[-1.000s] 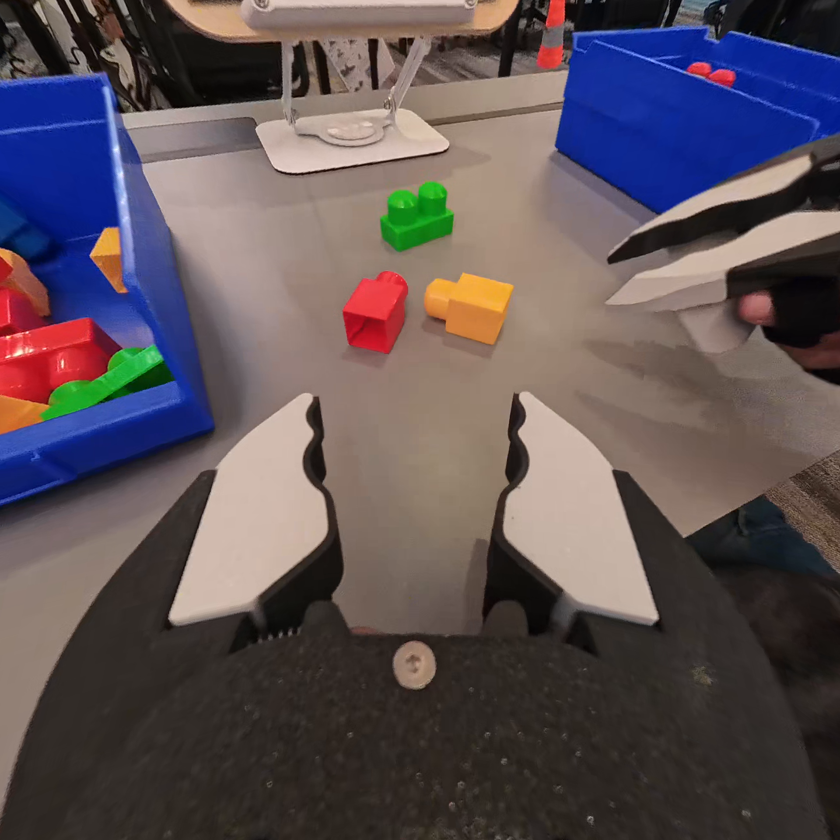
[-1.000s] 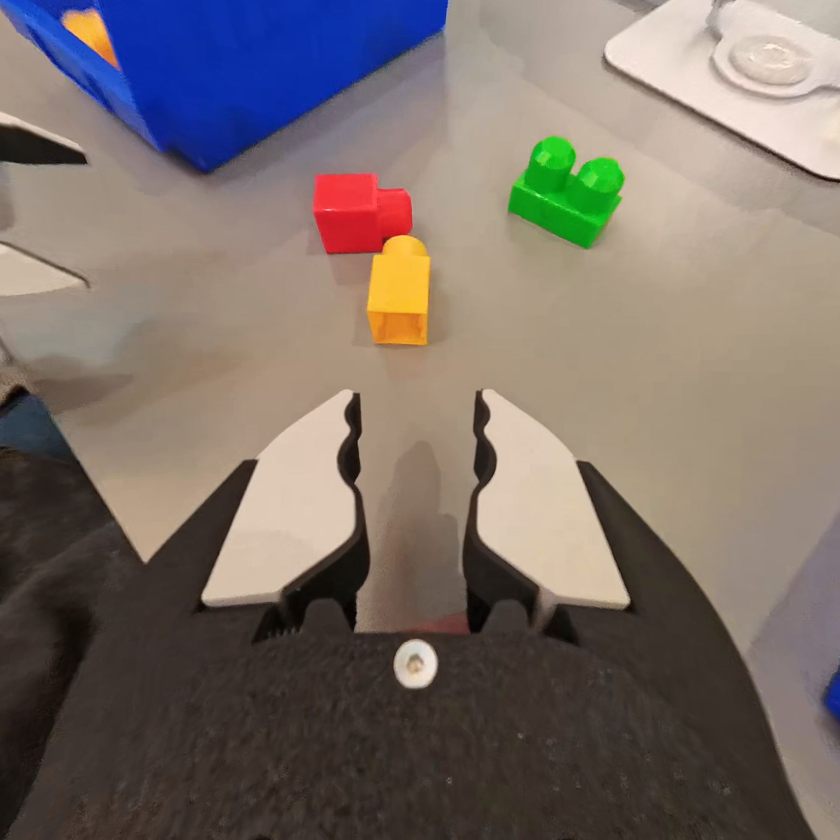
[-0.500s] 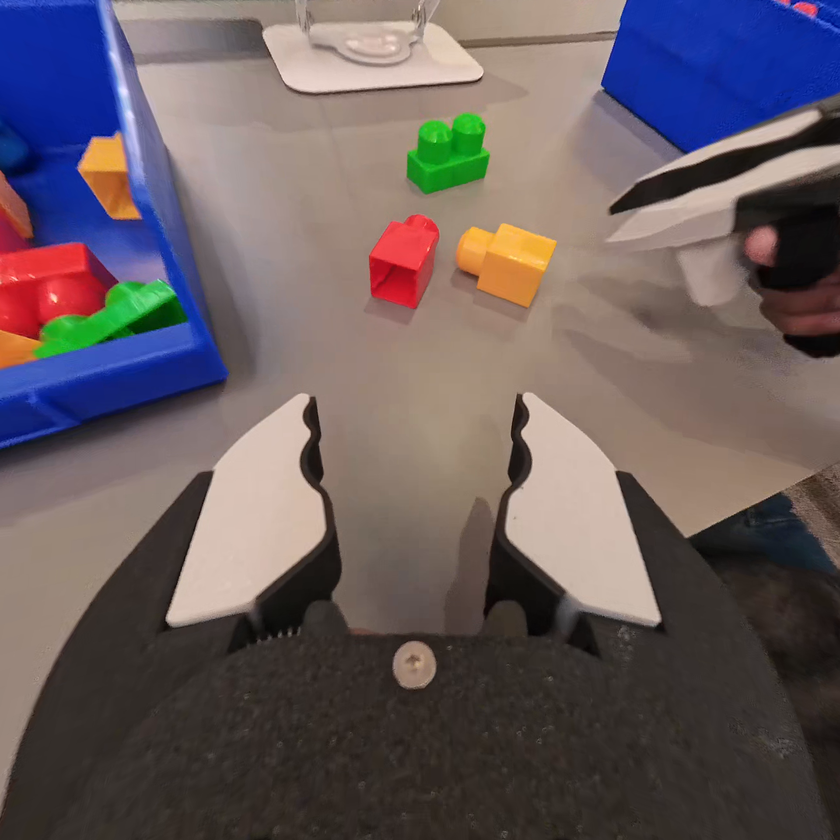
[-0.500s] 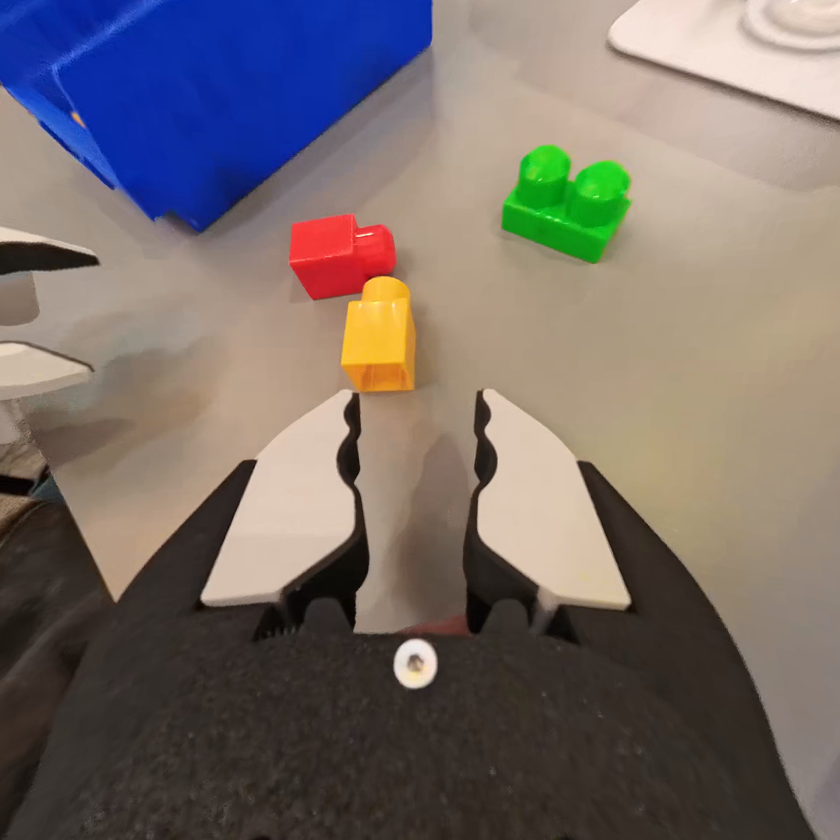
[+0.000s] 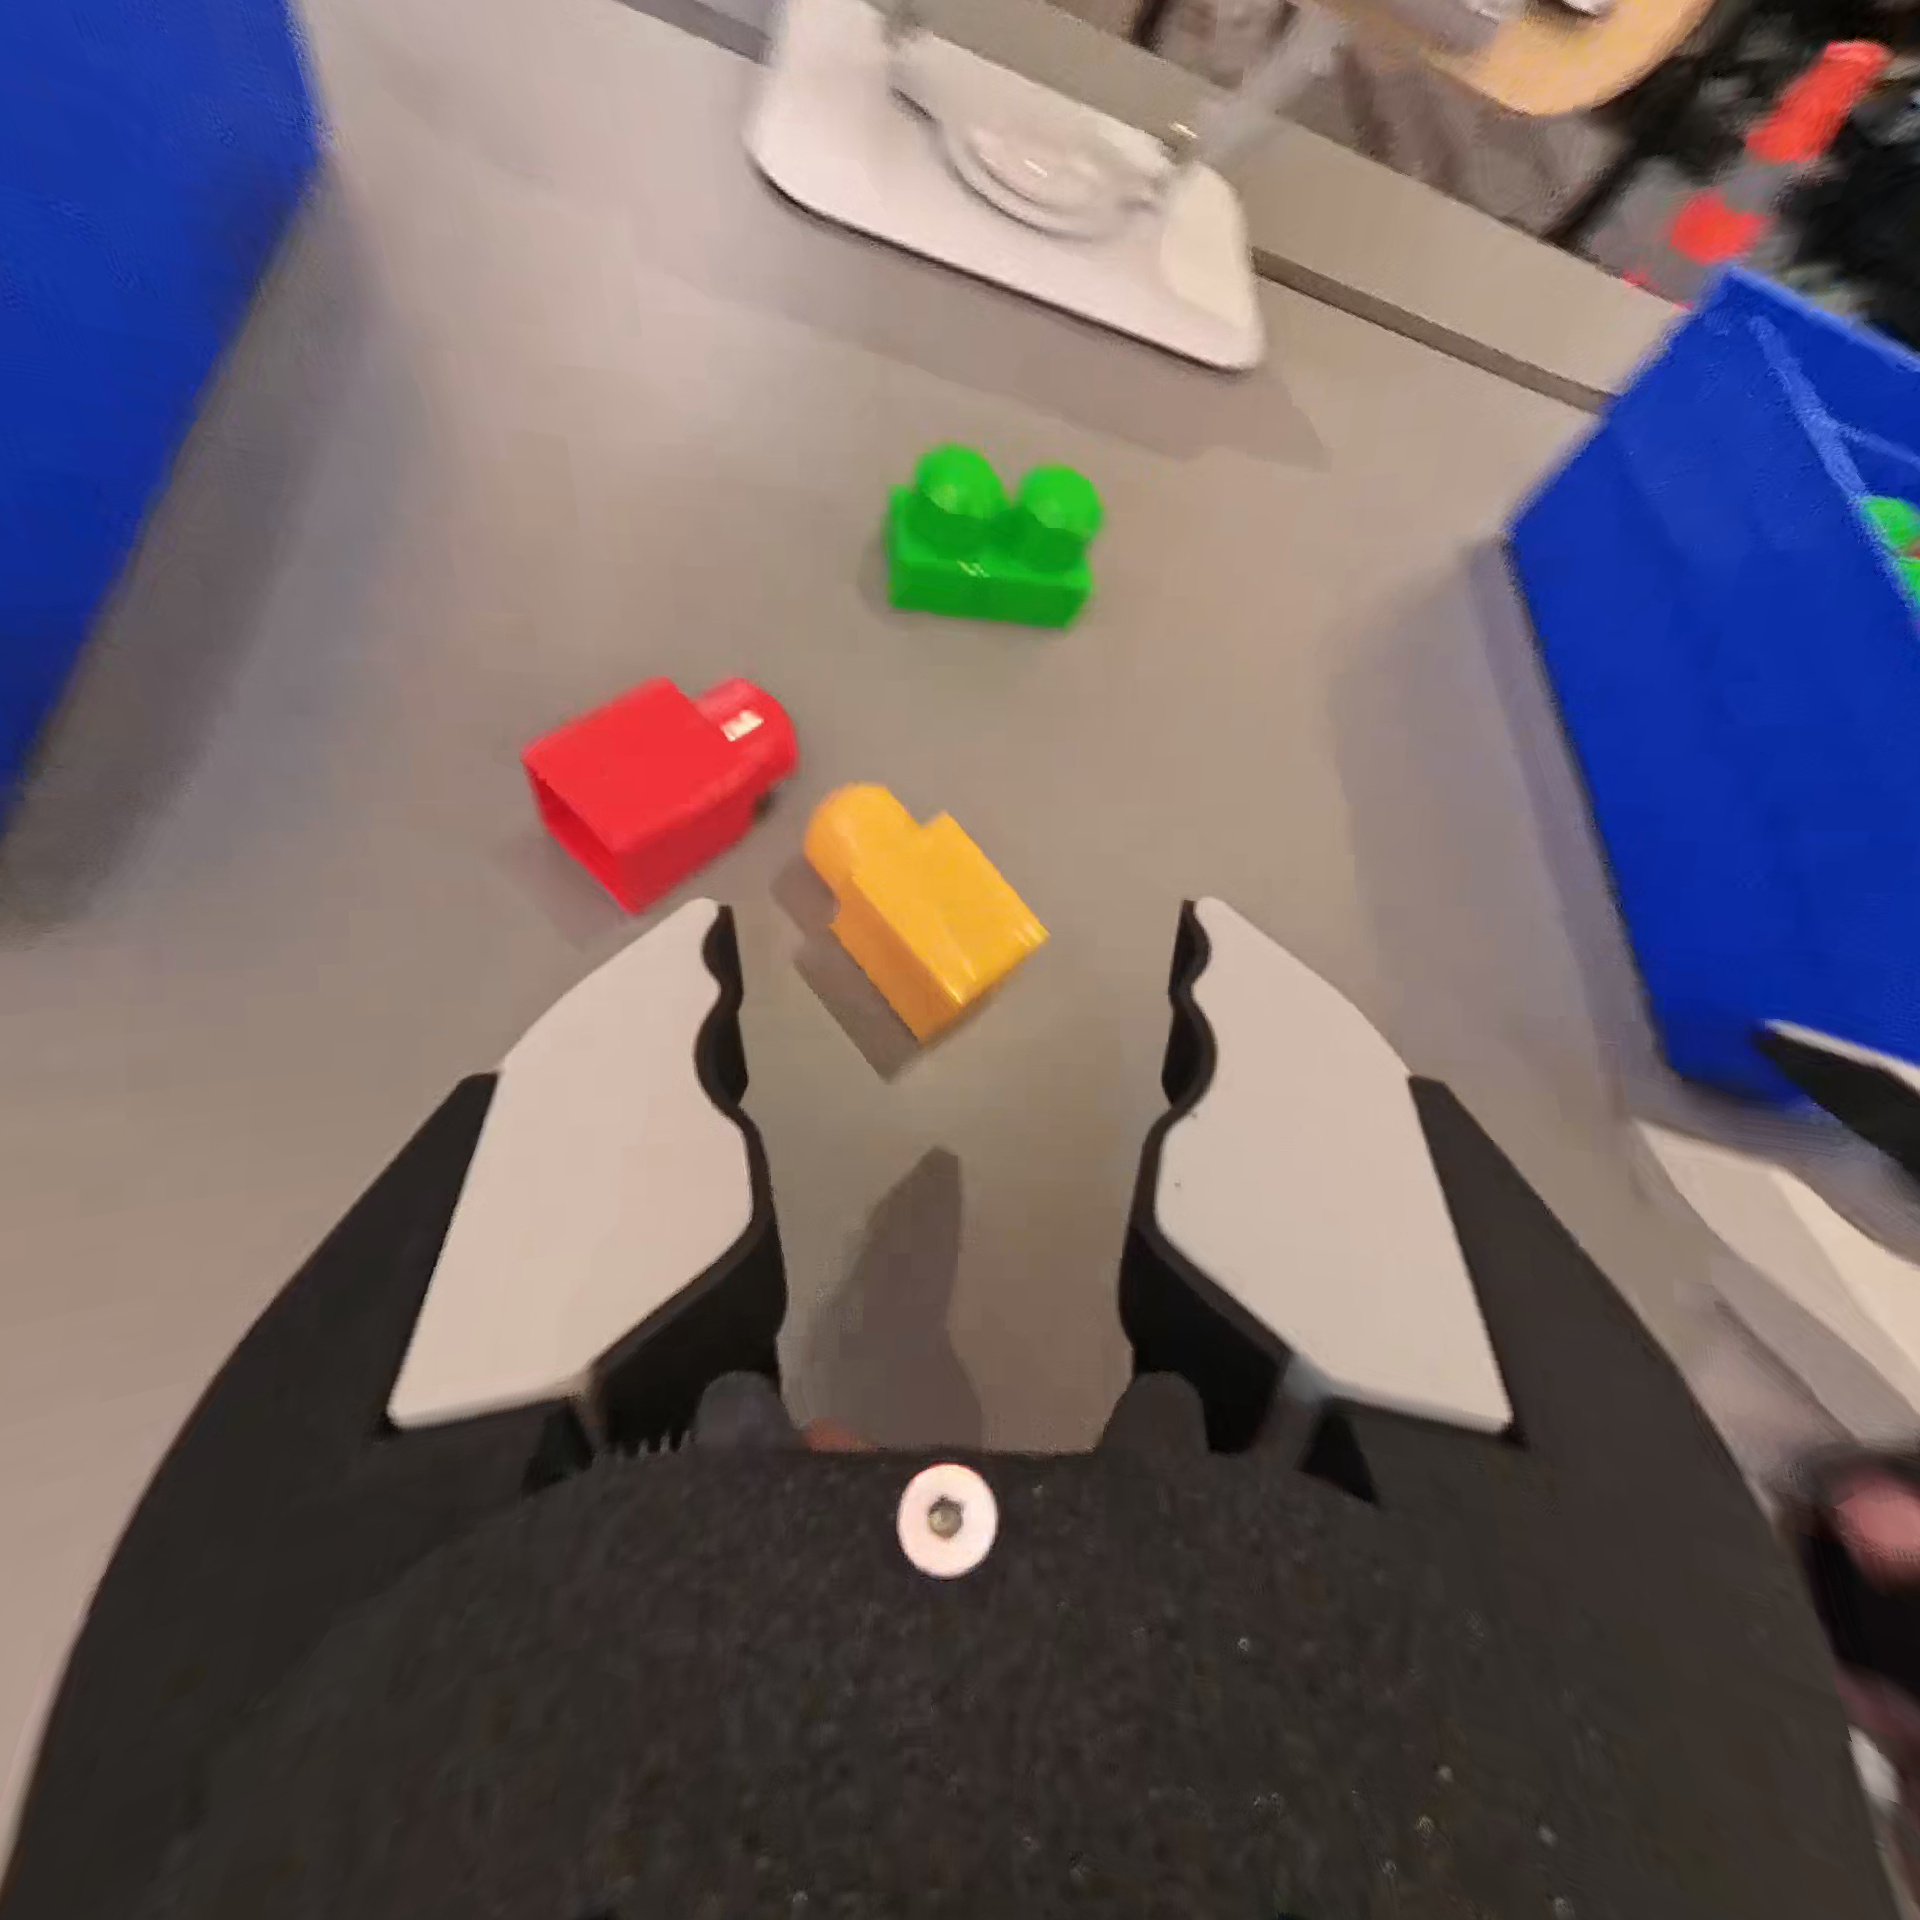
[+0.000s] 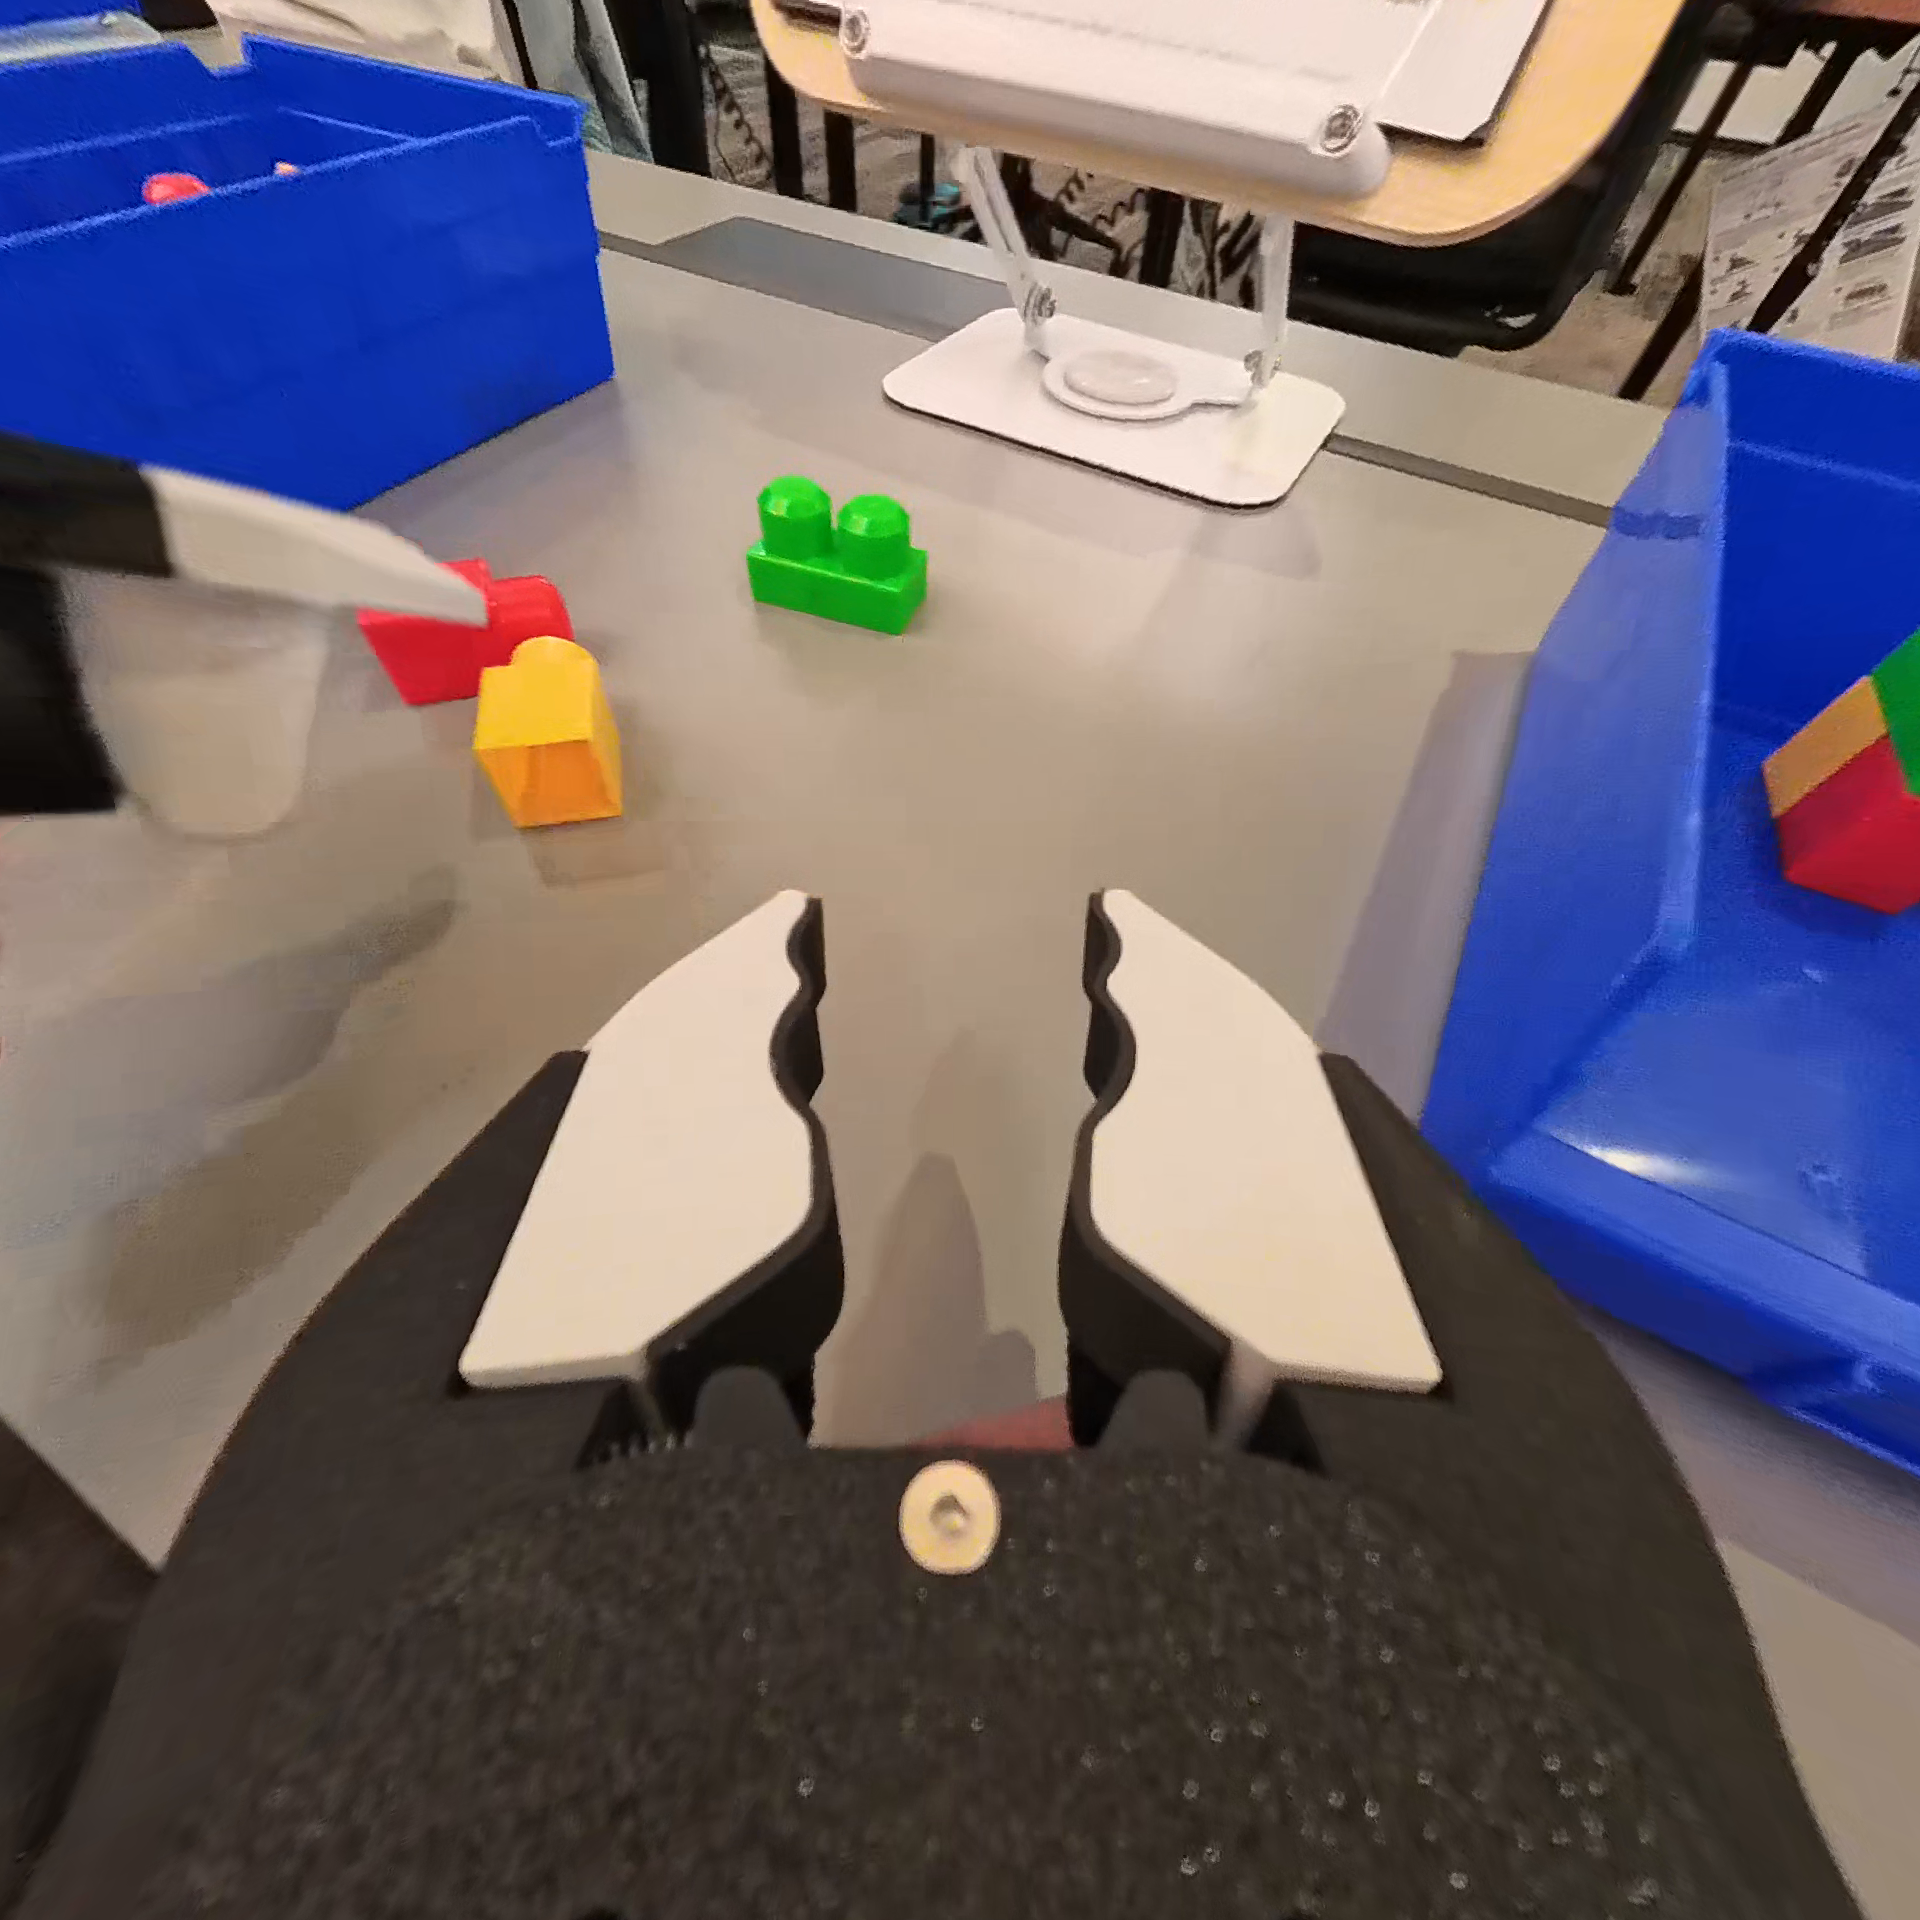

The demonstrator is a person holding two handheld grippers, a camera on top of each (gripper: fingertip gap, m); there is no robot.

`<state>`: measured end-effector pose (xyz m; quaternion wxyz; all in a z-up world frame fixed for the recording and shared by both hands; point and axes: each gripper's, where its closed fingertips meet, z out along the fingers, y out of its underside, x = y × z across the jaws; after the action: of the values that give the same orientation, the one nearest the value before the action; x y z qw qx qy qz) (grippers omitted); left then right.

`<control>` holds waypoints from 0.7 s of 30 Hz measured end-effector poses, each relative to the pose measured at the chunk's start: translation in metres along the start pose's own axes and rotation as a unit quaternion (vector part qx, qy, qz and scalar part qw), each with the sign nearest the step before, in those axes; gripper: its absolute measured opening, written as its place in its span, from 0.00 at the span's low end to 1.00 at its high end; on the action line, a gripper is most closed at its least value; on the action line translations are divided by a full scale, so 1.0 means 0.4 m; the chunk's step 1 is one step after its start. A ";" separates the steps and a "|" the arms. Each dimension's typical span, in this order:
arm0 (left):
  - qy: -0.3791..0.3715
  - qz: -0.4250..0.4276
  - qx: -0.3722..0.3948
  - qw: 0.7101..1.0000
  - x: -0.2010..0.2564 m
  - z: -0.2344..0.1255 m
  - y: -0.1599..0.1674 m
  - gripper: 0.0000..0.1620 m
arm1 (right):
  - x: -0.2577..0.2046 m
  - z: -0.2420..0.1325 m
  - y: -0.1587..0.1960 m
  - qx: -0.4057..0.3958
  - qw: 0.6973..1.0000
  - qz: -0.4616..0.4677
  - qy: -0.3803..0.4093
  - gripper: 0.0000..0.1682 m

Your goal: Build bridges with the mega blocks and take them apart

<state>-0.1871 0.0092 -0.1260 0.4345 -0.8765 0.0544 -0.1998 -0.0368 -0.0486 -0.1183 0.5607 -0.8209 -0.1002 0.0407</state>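
The left tool [image 5: 954, 914] hangs with its grey fingers spread wide and empty above the grey bench [image 5: 1247, 790]. Just ahead of its tips a yellow one-stud plastic block [image 5: 925, 920] lies on its side, near a red one-stud plastic block [image 5: 649, 784] also toppled. Farther off, a green two-stud plastic block [image 5: 987, 551] stands upright, between blue plastic bins [image 5: 1745, 748] at either edge.

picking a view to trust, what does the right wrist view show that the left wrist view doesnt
Only the right wrist view: stacked blocks inside the right blue bin, and the stand's tilted top.
Only the left wrist view: the red block's open hollow end.
Both: the green block upright, the yellow block on its side, both grippers open, the left gripper near the yellow block.
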 end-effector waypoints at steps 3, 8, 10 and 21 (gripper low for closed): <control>-0.112 0.016 0.003 0.994 -0.038 0.030 -0.027 0.38 | 0.012 0.002 0.007 -0.010 1.000 -0.013 0.007 0.28; -0.063 -0.091 -0.105 0.988 0.011 0.092 0.060 0.38 | -0.026 0.016 0.020 -0.026 0.999 -0.022 -0.015 0.28; -0.066 -0.096 -0.117 0.986 0.011 0.110 0.064 0.38 | -0.042 0.020 0.023 -0.030 0.999 -0.027 -0.023 0.28; 0.005 -0.086 -0.136 0.987 0.010 0.131 0.072 0.26 | -0.043 0.020 0.035 -0.041 0.998 -0.016 -0.038 0.28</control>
<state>-0.1603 0.0290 -0.1759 0.2926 -0.9277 0.0079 -0.2319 -0.0535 -0.0497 -0.1352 0.5231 -0.8394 -0.1358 0.0585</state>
